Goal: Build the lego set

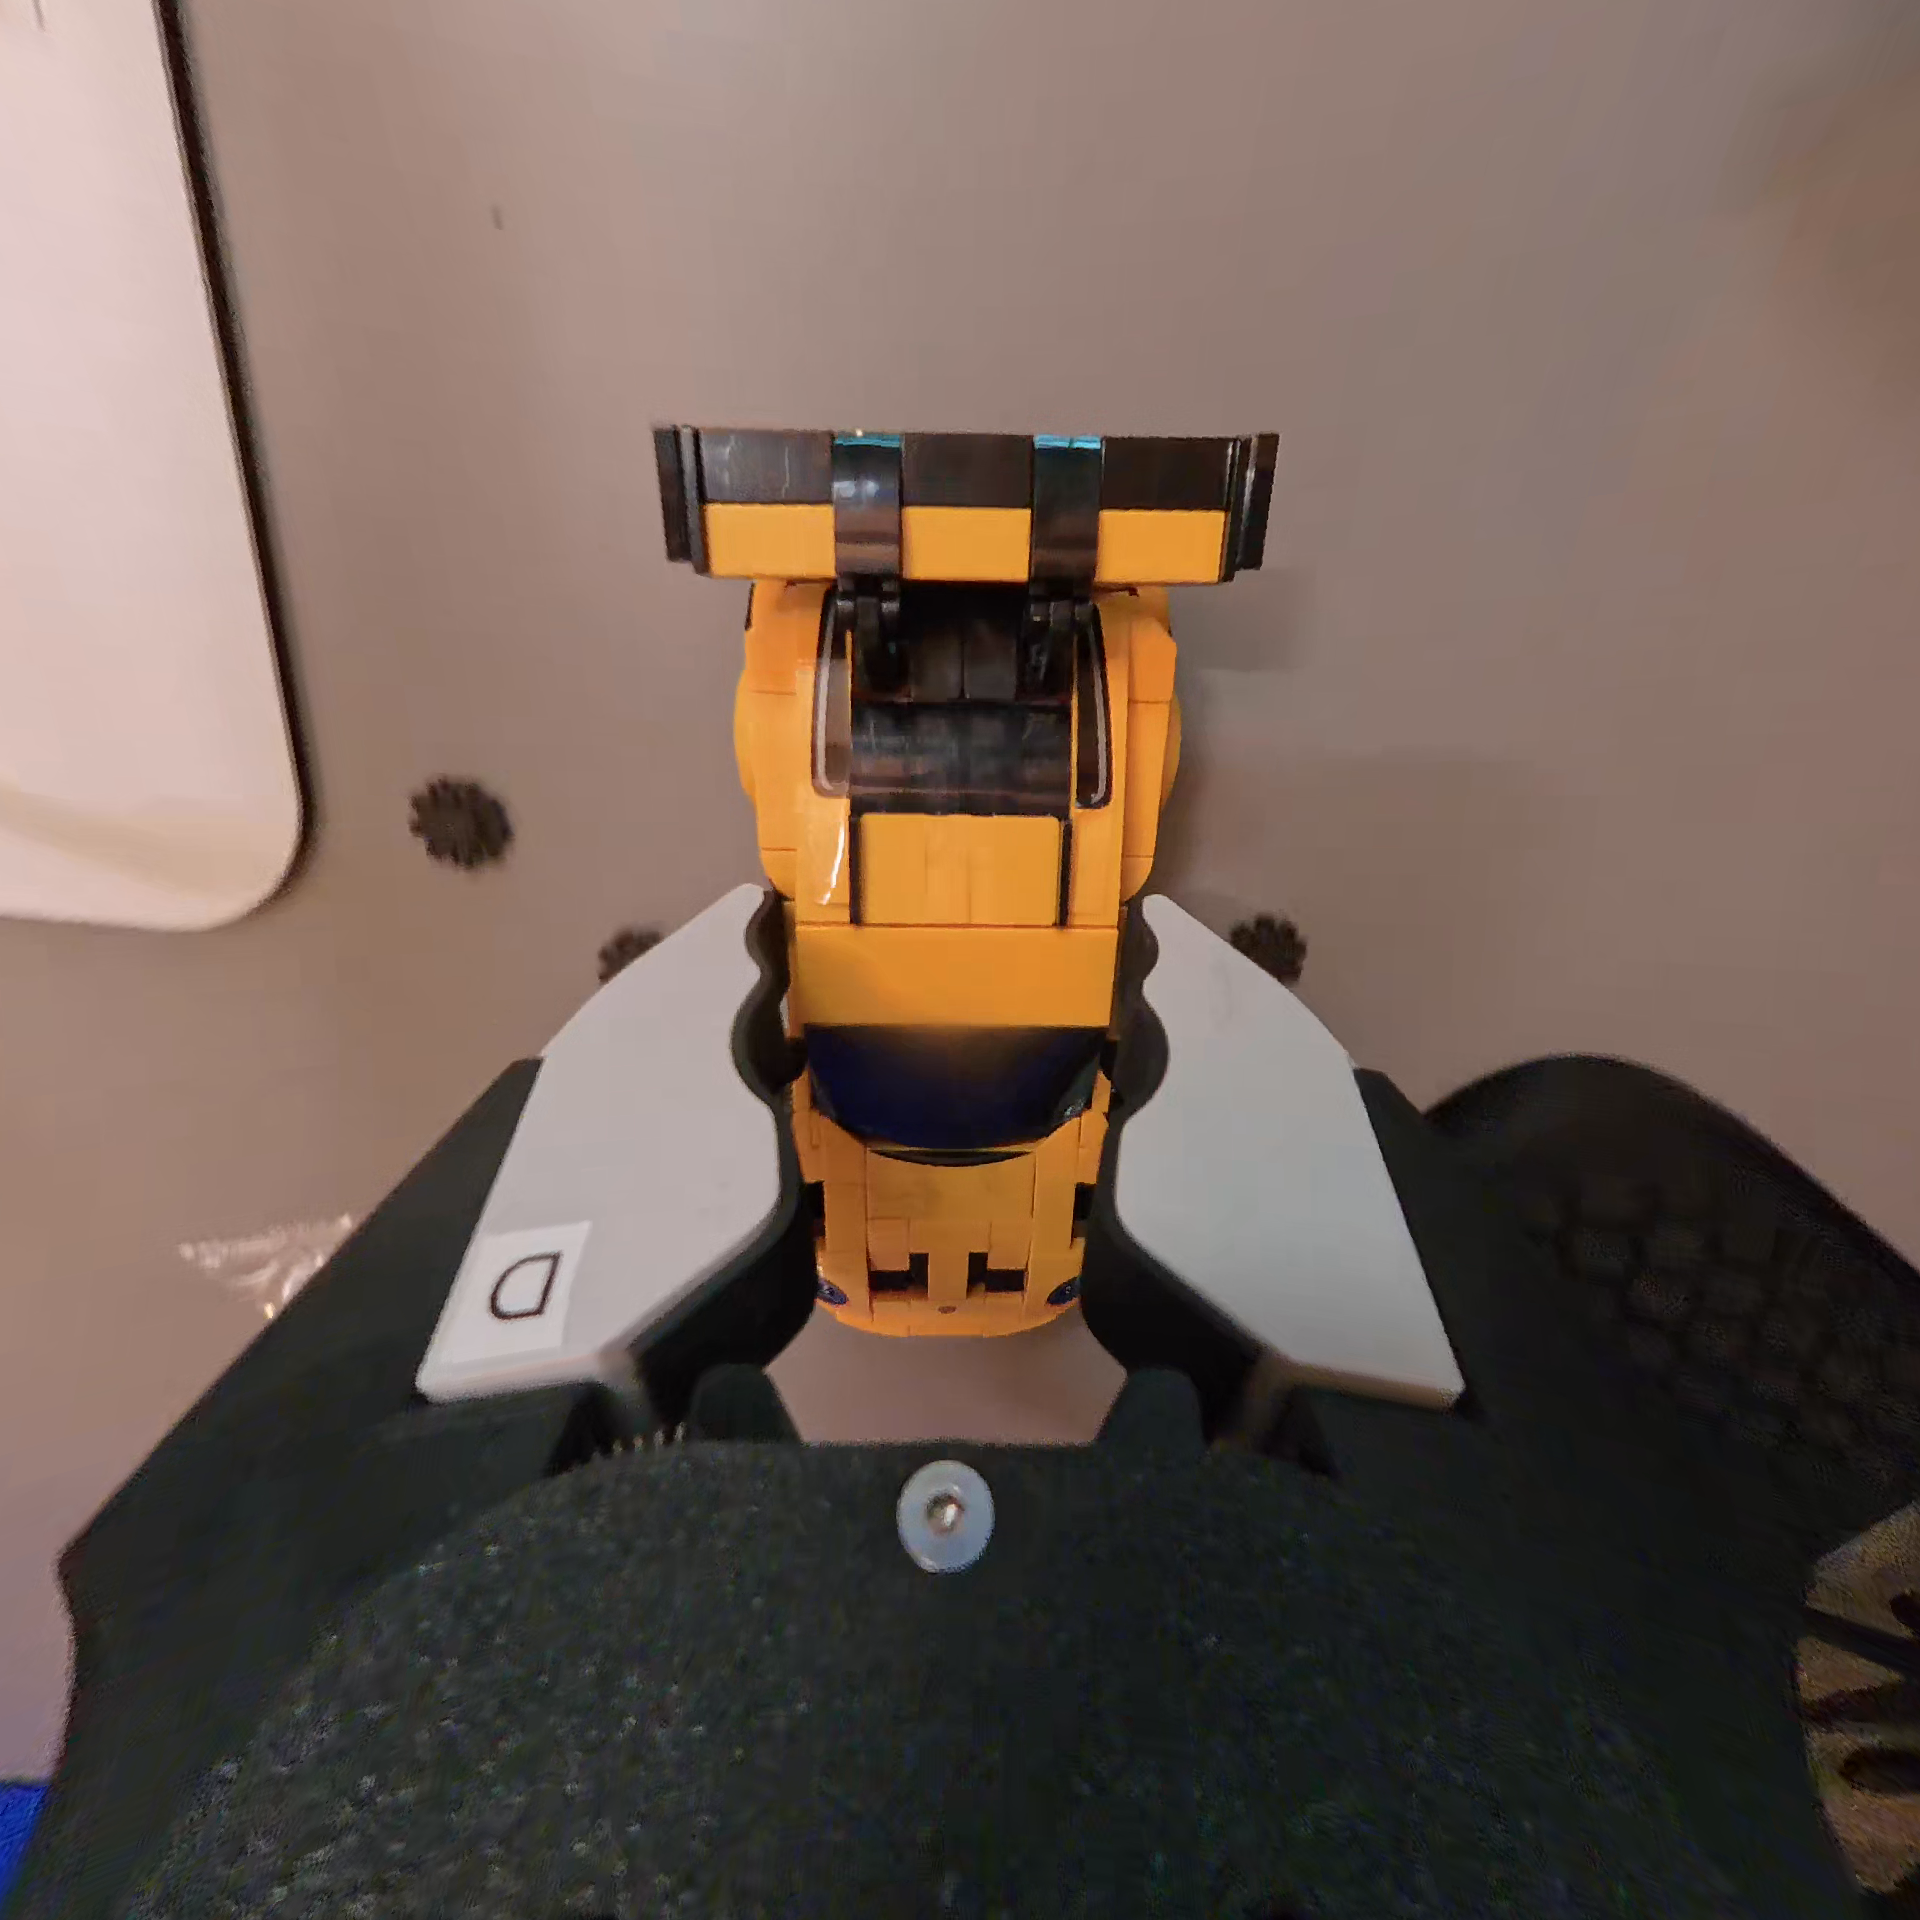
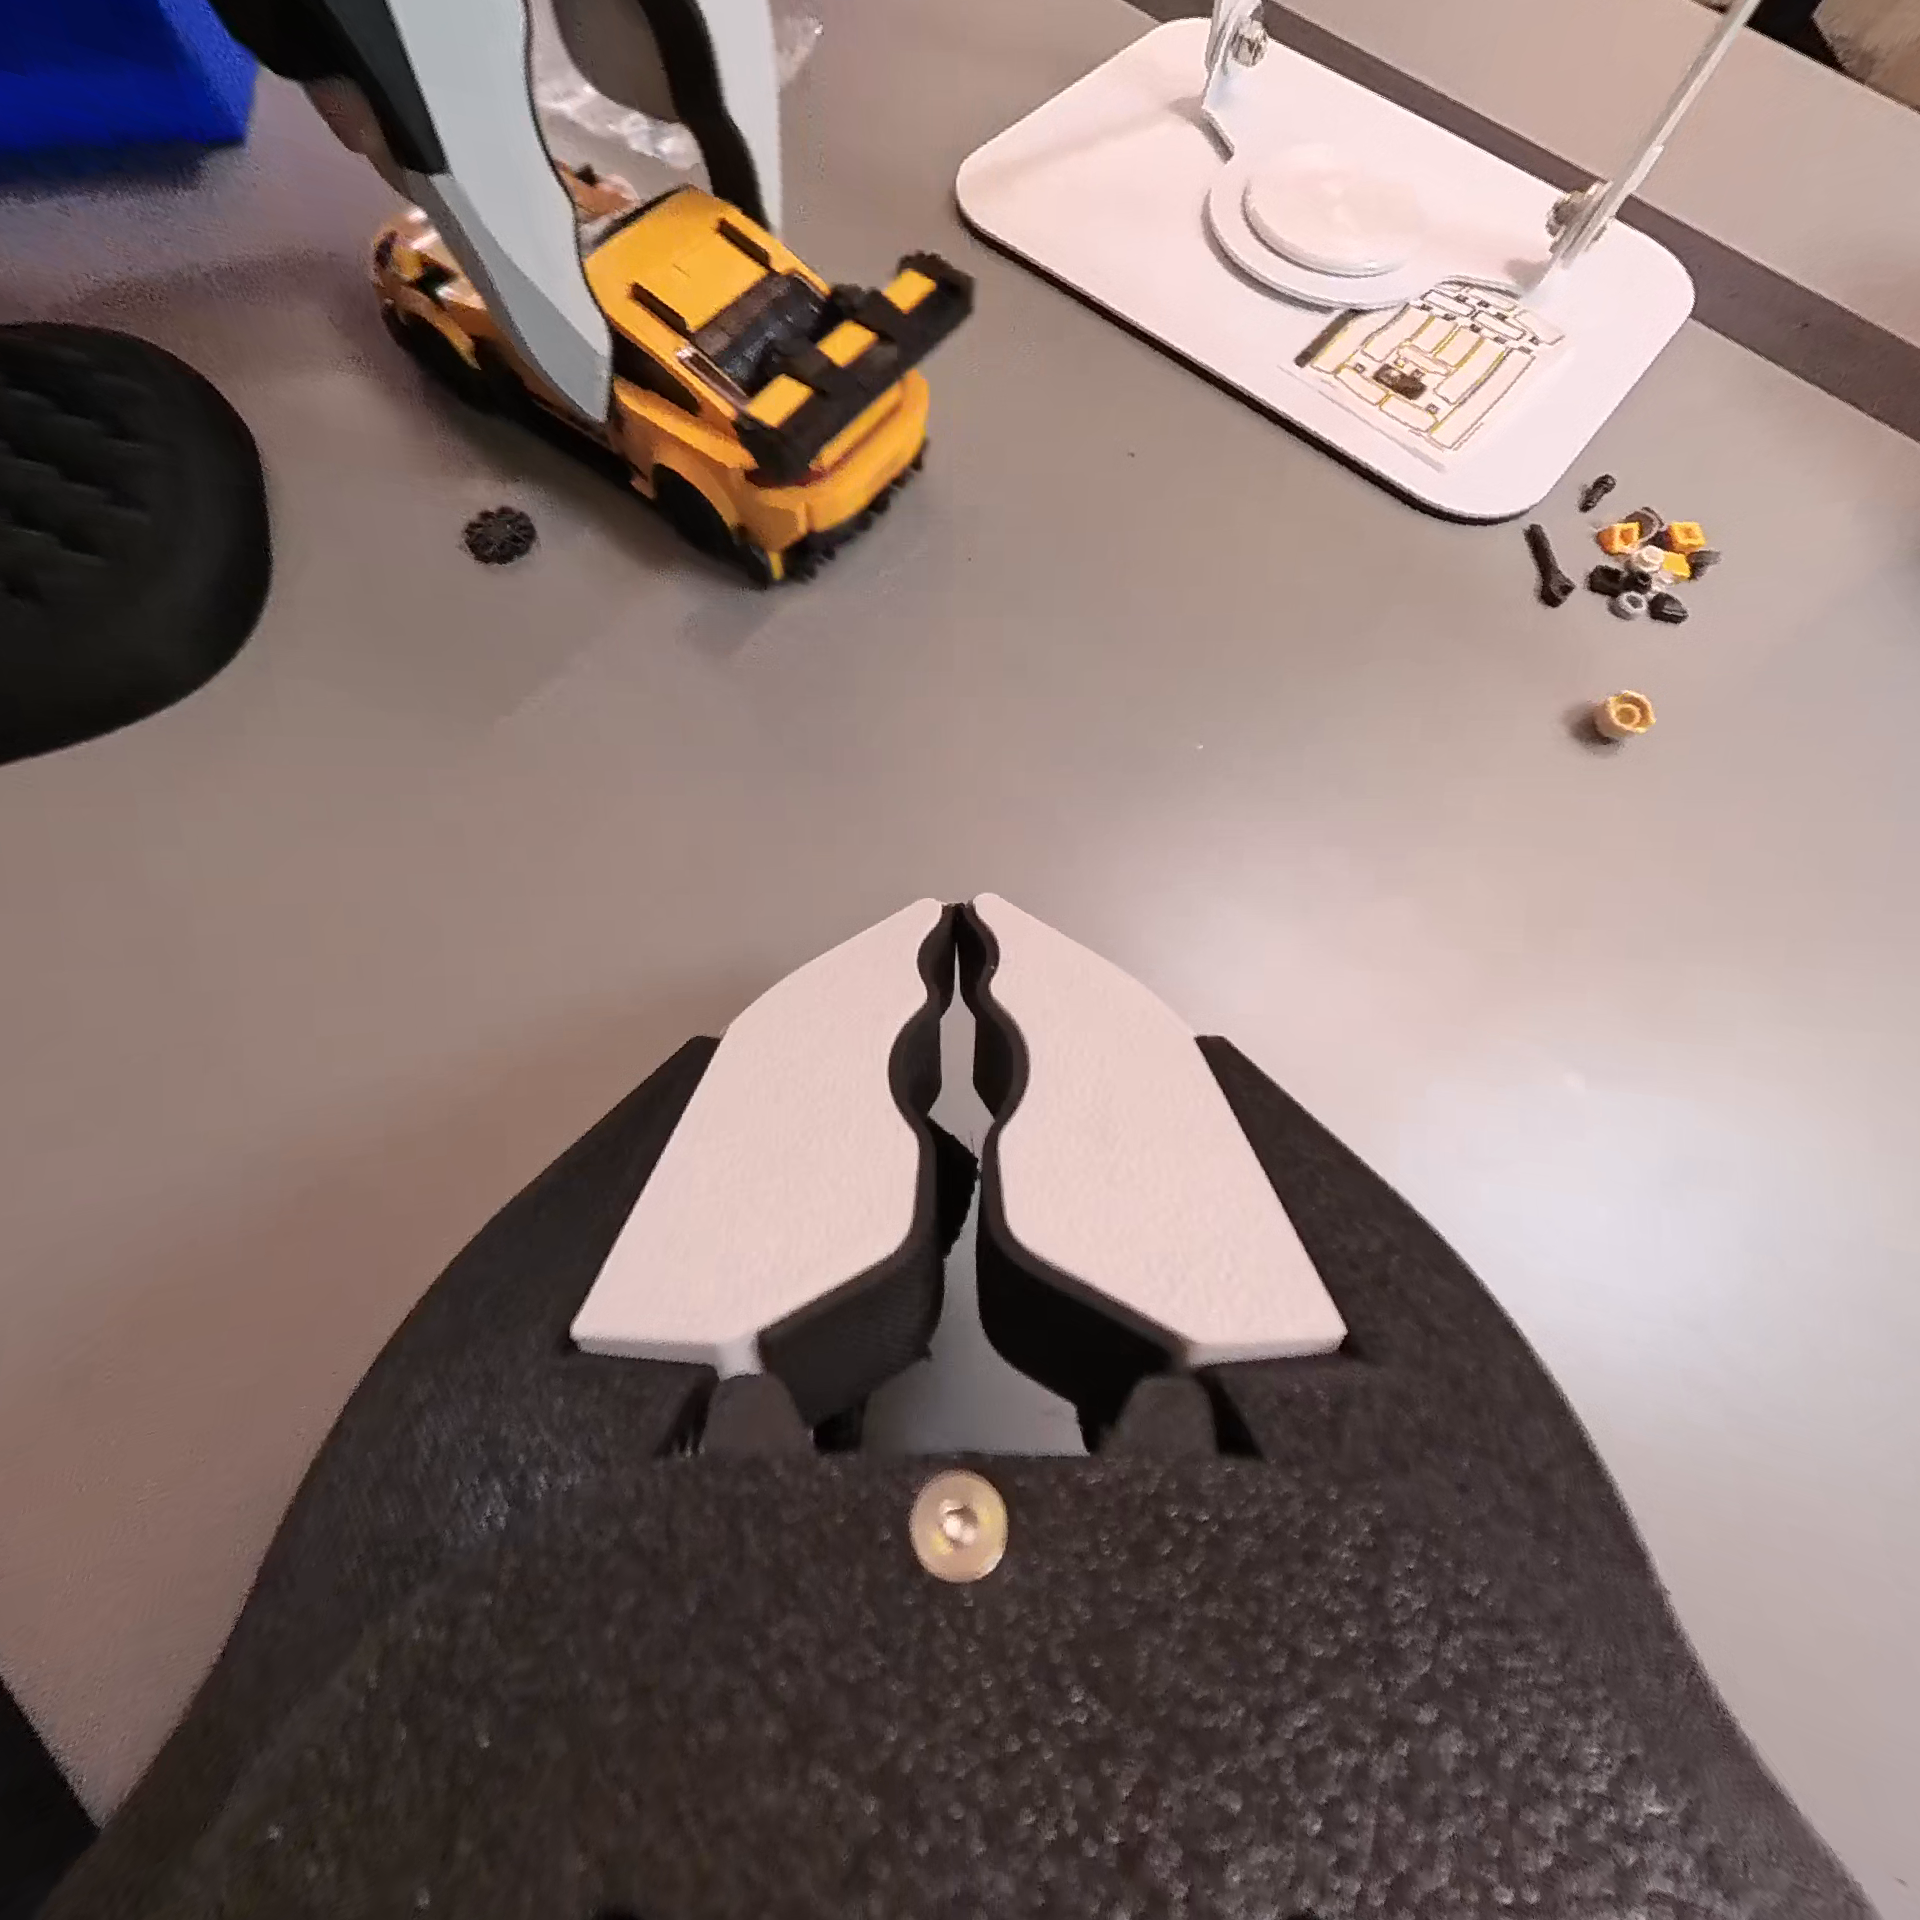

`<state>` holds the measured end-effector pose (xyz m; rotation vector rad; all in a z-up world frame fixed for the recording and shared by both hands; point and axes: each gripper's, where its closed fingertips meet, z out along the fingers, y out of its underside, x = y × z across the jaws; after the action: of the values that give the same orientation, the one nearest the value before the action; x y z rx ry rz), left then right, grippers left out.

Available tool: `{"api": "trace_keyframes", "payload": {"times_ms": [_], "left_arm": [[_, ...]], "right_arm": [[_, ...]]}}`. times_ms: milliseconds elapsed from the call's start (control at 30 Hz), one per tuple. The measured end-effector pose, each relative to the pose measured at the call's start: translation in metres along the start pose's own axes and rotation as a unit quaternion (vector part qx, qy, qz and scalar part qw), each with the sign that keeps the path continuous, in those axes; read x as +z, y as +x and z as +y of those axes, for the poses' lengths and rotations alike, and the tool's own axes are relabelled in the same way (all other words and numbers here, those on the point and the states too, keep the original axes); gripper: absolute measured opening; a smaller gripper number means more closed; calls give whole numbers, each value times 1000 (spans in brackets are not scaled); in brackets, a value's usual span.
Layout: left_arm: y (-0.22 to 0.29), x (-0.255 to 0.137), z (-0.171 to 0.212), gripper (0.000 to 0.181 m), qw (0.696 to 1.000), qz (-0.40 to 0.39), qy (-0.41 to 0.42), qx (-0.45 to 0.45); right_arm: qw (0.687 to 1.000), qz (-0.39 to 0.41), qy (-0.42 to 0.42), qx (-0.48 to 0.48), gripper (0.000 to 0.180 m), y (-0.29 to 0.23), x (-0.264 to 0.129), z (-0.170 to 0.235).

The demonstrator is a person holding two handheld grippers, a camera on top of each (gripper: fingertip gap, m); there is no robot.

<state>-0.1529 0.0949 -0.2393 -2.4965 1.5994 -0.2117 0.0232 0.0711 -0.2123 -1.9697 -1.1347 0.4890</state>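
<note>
A yellow and black lego car (image 1: 951,966) with a black rear wing stands on the grey table. My left gripper (image 1: 951,935) is shut on the car's sides around the cabin, seen from above. The car also shows in the right wrist view (image 2: 727,384) at the upper left, with the left gripper's fingers (image 2: 520,229) coming down on it. My right gripper (image 2: 961,909) is shut and empty, low over the bare table, well short of the car. A small black wheel hub (image 2: 499,535) lies next to the car.
A white tray (image 2: 1091,187) with a clear stand and a sticker sheet (image 2: 1423,364) is at the back right. A pile of small black and orange pieces (image 2: 1631,571) and a tan round stud (image 2: 1623,715) lie beside it. A black pad (image 2: 94,520) lies at left, a blue bin (image 2: 114,73) behind. About 20 cm separates my left fingertips from my right. My left gripper's tips are some 4 cm from the small black wheel hub (image 2: 499,535). The left camera catches it too, in the left wrist view (image 1: 1271,951).
</note>
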Motion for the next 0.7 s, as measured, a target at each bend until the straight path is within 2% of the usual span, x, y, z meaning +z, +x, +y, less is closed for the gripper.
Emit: {"api": "trace_keyframes", "payload": {"times_ms": [167,267,333,433,533,633,700], "left_arm": [[0,-3,15,61,1000,-1,-5,-5],[1,2,-10,61,1000,1,6,7],[3,10,-46,61,999,1,31,16],[9,4,-111,70,994,1,109,30],[13,-27,-156,58,979,-21,199,42],[23,-51,-173,44,955,-52,292,23],[33,-58,-170,30,936,-70,344,-4]], "right_arm": [[1000,0,4,-1,0,-1,-3,-2],[1000,3,7,-2,0,-1,-7,-2],[1000,5,11,-1,0,1,-11,-2],[1000,18,13,1,0,9,-20,0],[999,39,17,12,0,25,-33,5],[997,67,26,19,2,53,-44,9],[997,75,23,8,15,76,-48,14]]}}
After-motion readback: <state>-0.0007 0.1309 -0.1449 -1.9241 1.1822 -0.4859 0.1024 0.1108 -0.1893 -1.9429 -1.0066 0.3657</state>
